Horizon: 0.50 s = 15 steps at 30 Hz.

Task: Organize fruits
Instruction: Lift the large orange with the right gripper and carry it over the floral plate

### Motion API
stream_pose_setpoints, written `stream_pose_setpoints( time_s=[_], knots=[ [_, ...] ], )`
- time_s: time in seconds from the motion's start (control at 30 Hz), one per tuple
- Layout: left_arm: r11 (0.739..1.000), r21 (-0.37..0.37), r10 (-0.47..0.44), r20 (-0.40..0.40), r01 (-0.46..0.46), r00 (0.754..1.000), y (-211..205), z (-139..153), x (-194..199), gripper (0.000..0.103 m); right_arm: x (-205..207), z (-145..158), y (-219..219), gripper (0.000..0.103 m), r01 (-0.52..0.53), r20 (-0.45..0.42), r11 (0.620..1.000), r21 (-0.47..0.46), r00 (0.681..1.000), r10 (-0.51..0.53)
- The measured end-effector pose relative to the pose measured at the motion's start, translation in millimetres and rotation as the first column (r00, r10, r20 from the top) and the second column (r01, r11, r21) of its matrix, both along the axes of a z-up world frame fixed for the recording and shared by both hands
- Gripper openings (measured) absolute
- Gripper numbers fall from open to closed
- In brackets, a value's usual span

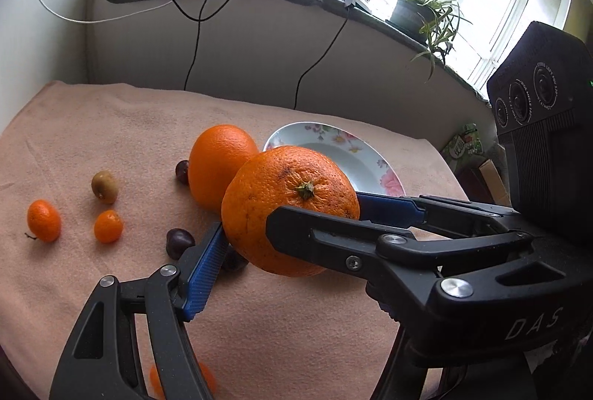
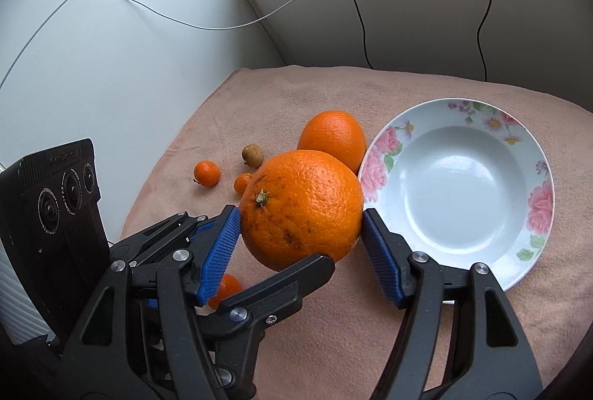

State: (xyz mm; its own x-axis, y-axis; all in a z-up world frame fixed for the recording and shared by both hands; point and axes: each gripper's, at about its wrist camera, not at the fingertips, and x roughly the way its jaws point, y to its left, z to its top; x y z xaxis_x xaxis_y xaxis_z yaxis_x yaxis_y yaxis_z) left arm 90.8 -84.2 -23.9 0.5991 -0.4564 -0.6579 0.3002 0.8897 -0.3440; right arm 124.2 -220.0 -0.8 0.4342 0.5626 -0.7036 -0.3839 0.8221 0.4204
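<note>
A large orange (image 1: pixel 285 200) (image 2: pixel 296 211) hangs just above the pink cloth (image 1: pixel 111 126), left of an empty flowered plate (image 1: pixel 318 133) (image 2: pixel 385 148). Both grippers are shut on it. My left gripper (image 1: pixel 289 248) presses one blue pad (image 1: pixel 207 266) on its lower left; the other pad is hidden. My right gripper (image 2: pixel 300 248) clamps its sides with both blue pads. A second orange (image 1: pixel 218 163) (image 2: pixel 333 137) lies behind. A kiwi (image 1: pixel 105 187), two small mandarins (image 1: pixel 43 220) (image 1: pixel 108 226) and dark round fruits (image 1: pixel 179 240) lie to the left.
Another small mandarin (image 2: pixel 226 289) lies under the grippers. A windowsill with a potted plant (image 1: pixel 418 7) and chargers runs behind the table, and cables (image 1: pixel 192 40) hang down its wall. A white wall (image 2: pixel 111 66) borders the cloth's left side.
</note>
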Motion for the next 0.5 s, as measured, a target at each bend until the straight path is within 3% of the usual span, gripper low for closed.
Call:
stream_pose_setpoints(
  time_s=[0.5],
  knots=[
    [0.992,0.039,-0.115,-0.027,0.116,0.993,-71.3,-4.4,33.8,0.071,18.5,-10.9,-74.4,0.070,0.127,-0.024,0.991,0.030,0.992,-0.126]
  ],
)
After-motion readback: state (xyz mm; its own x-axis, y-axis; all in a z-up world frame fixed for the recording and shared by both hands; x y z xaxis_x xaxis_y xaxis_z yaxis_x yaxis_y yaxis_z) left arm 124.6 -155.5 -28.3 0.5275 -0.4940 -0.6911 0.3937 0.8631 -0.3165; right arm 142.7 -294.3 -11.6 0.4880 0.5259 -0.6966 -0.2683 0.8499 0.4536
